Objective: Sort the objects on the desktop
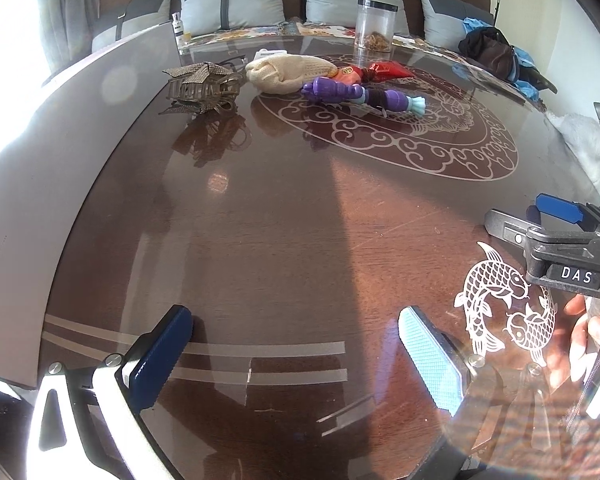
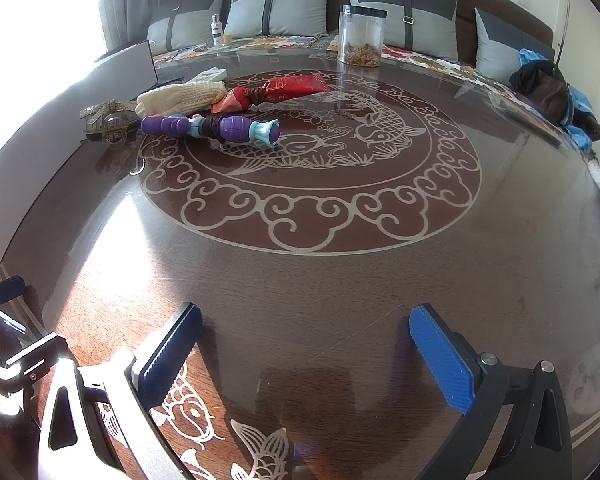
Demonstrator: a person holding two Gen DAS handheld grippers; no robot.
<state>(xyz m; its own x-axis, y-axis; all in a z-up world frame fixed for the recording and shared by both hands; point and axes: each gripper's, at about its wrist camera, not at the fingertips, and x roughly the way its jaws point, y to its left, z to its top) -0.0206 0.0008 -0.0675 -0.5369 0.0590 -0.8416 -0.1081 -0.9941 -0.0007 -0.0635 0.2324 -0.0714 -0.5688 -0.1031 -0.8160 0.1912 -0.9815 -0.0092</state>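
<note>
- Glossy dark wooden table (image 2: 340, 288) with pale fish inlay carries a far cluster: purple-and-teal plastic toy (image 2: 210, 127), cream knitted pouch (image 2: 180, 96), red foil packet (image 2: 292, 85), bronze mesh hair clip (image 1: 200, 84).
- I hold my left tongs (image 1: 296, 356) and right tongs (image 2: 306, 354) released and empty, well short of it, so either can reach in.

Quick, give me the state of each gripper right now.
Left gripper: open, holding nothing, above the table.
Right gripper: open, holding nothing, above the table.
</note>
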